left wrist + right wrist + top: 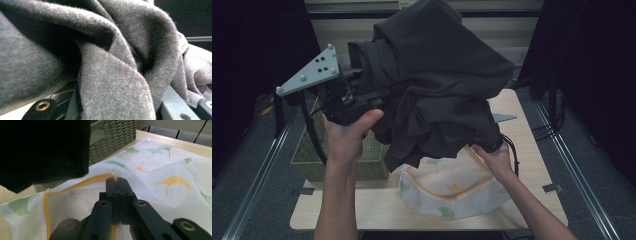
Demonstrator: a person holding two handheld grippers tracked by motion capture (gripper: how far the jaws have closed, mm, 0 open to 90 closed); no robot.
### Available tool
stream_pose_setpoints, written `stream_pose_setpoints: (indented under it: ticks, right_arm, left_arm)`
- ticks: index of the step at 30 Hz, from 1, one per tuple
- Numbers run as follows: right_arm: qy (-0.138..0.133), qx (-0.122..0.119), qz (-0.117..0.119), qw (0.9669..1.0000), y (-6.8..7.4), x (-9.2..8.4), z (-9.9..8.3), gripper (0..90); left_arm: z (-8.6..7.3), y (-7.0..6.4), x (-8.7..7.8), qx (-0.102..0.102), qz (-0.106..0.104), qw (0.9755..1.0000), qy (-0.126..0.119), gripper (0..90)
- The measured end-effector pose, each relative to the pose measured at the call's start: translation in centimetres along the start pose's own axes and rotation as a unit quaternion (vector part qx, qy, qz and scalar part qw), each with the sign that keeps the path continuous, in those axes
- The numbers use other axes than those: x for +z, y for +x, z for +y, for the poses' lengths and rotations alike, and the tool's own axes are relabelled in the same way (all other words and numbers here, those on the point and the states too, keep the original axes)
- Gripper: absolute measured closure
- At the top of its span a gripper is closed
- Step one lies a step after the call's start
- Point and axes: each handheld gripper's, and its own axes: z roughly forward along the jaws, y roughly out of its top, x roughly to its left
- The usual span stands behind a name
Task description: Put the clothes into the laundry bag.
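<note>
- The left gripper (362, 95) is held up in the air at the left of the high view, in the person's left hand (349, 132), with its grey three-cornered plate (310, 70) pointing away to the left.
- A dark grey garment (437, 80) hangs bunched from that gripper, well above the worktop (377, 207), and spreads across the middle of the scene.
- In the left gripper view the folds of the garment (107, 75) lie over the jaws; the jaws stand partly closed with the cloth between them, holding it up.
- The right gripper (116, 185) sits low at the right, in the person's right hand (498, 159), partly under the hanging garment.
- Its jaws are pressed together on the orange-trimmed edge of a white mesh bag (160, 187) printed with green and yellow ginkgo leaves.
- The bag (452, 192) lies on the near middle of the worktop, its orange-edged opening turned up toward the garment just above it.
- A green woven basket (309, 150) stands on the left part of the worktop, just left of the bag and behind the left forearm.
- In the right gripper view the basket (110, 137) is at the far side of the bag, and the garment's dark lower edge (45, 152) hangs at upper left.
</note>
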Motion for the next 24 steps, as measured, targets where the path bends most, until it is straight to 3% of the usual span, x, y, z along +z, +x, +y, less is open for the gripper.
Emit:
stream_pose_setpoints:
  ticks: [4,5,6,14,20,24]
  right_arm:
    - [-0.002,0.004,0.001,1.0,-0.1,-0.1,0.0,89.0]
    - [-0.001,0.003,0.001,1.0,-0.1,-0.1,-0.1,89.0]
    - [-0.001,0.003,0.001,1.0,-0.1,-0.1,-0.1,89.0]
    - [-0.01,0.02,0.011,0.9997,-0.5,-0.3,0.0,89.0]
    - [-0.01,0.024,0.013,0.9996,-0.7,-0.5,-0.1,89.0]
    - [-0.016,0.031,0.014,0.9993,-0.8,-0.7,0.1,89.0]
  left_arm:
    - [-1.7,-0.2,0.1,-0.013,-0.006,0.9999,-0.006,67.5]
    - [-3.0,-0.3,0.1,-0.024,-0.008,0.9997,-0.006,67.5]
    - [-3.0,-0.3,0.1,-0.024,-0.008,0.9997,-0.006,67.5]
    - [-9.2,-0.4,-0.1,-0.048,-0.008,0.9986,0.018,67.3]
    - [-12.0,-0.2,-0.4,-0.065,-0.012,0.9976,0.019,67.0]
    - [-13.9,-0.3,-0.6,-0.059,-0.01,0.9974,0.039,66.9]
